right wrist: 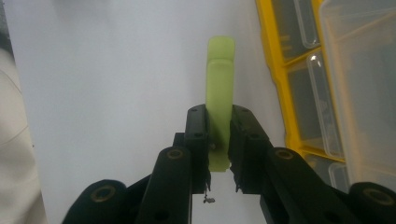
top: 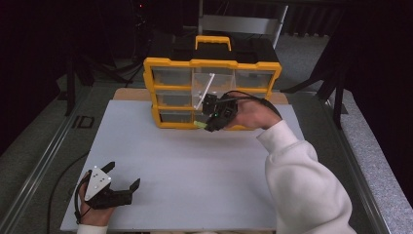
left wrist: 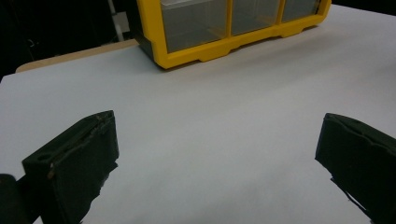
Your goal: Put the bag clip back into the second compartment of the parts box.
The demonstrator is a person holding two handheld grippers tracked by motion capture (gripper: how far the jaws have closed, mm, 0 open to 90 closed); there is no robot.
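Two tools: right tool [right wrist: 218,126] pinches a green strip [right wrist: 219,88], left tool [left wrist: 217,149] spread over the table [left wrist: 210,107].

We wear a loose white sleeve [top: 302,180] with a ribbed cuff on our right arm, and a strip of white cuff [top: 91,228] shows at our left wrist. Both tongs are matt black. The left tongs [top: 122,175] carry a pale grey three-cornered plate [top: 97,183] dotted with small screws, and a thin black cable loops beside them. The right tongs [right wrist: 218,122] have linked arms with brass-coloured pivot holes, a small green light on the body, and a black cable [top: 253,97] arching over the hand.
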